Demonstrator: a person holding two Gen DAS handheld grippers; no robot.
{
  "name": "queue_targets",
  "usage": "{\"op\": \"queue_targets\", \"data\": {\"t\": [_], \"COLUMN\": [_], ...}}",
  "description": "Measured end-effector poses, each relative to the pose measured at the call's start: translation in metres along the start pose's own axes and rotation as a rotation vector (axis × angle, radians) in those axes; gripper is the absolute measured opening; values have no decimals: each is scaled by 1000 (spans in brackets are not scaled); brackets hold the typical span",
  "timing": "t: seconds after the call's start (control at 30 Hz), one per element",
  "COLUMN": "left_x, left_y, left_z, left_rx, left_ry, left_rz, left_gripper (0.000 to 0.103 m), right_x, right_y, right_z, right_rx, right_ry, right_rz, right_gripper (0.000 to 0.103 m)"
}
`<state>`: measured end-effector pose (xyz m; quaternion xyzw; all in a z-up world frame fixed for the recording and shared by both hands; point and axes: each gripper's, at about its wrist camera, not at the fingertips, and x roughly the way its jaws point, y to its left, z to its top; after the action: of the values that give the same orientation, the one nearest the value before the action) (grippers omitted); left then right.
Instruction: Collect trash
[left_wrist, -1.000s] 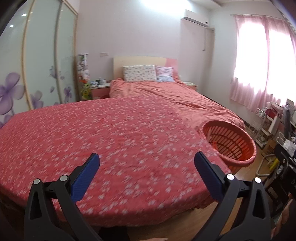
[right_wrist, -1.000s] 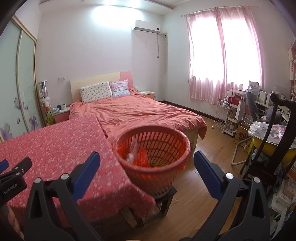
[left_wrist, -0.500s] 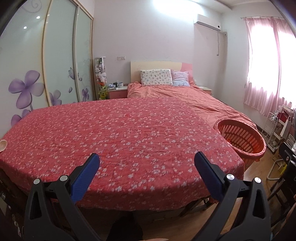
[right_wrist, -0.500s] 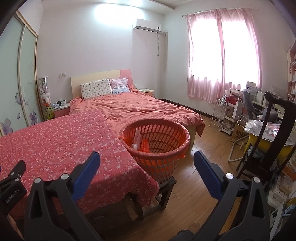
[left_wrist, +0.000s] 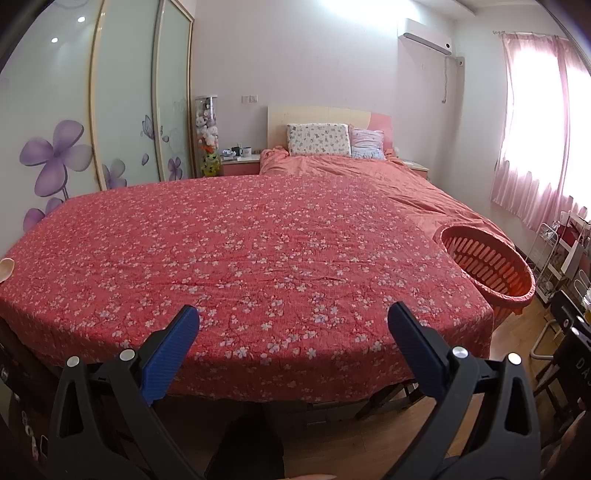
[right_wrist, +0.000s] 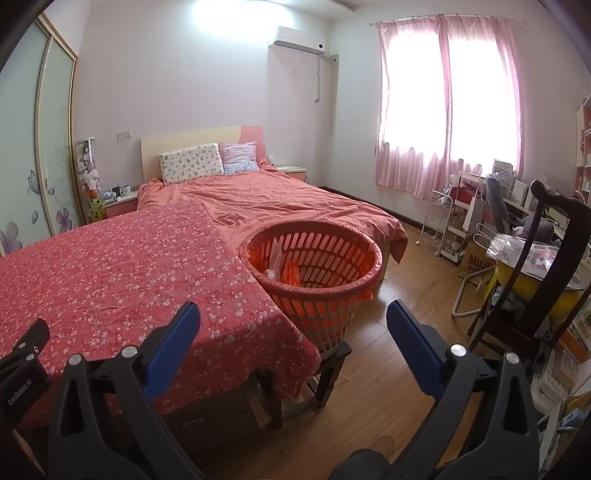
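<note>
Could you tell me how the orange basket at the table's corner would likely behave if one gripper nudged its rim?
The orange basket looks like thin slotted plastic holding only a few wrappers, so it is probably light and would slide or flex easily. It narrows toward its base and sits on a small stool, so a sideways push might tip it off.

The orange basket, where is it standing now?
In the right wrist view the orange basket stands centre frame on a dark wooden stool, against the right edge of the flowered red cloth.

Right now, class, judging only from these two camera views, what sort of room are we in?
Most likely a home bedroom: a bed with pillows against a headboard, a nightstand beside it, and a sliding wardrobe along the wall.
</note>
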<state>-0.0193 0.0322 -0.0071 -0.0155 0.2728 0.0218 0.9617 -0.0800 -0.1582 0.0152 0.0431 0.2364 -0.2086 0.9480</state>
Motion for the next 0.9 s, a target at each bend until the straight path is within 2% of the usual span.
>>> {"op": "queue_targets", "data": {"t": [0.9], "left_x": [-2], "left_y": [0], "left_z": [4], "left_rx": [-7], "left_ry": [-1], "left_rz": [5], "left_gripper": [101], "right_x": [7], "right_y": [2], "right_z": [-3], "right_rx": [-4], "right_ry": [17], "right_rz": [9], "right_gripper": [99]}}
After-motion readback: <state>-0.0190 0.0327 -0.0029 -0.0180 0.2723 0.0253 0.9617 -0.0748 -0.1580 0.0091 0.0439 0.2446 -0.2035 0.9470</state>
